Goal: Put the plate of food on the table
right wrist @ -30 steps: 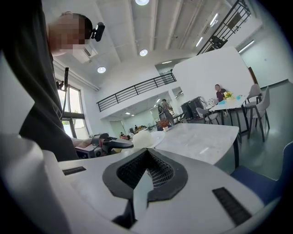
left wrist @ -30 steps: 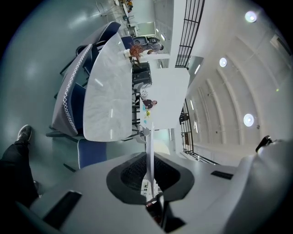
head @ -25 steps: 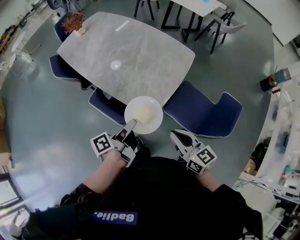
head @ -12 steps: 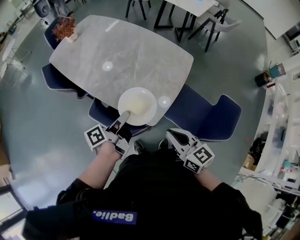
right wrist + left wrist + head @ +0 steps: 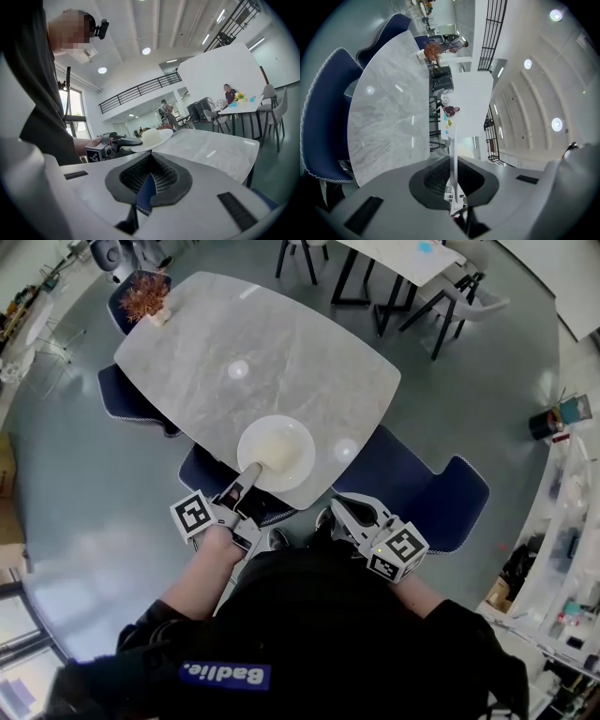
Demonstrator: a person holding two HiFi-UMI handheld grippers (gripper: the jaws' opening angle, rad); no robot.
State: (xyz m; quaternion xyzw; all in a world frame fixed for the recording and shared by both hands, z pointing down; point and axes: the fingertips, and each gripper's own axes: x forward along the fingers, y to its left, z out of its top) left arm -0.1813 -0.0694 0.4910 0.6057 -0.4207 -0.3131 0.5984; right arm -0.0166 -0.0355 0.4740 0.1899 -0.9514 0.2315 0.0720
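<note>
**Plate (image 5: 276, 452) held over table (image 5: 281, 352) edge**

Item 1: white plate, pale food (image 5: 271, 445) at centre, was above the grey table's near edge; contact with it could not be told. Left gripper (image 5: 249, 474) clenched its rim. Right gripper (image 5: 339, 509) was closed on nothing, near a blue chair (image 5: 412, 482).

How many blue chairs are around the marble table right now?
4 visible: far chair by the plant, left-side chair, near chair below the plate, right chair. The tabletop may hide others.

Large office-like hall: marble table (image 5: 281, 352), blue chairs (image 5: 422, 488), mezzanine railing (image 5: 140, 91).
</note>
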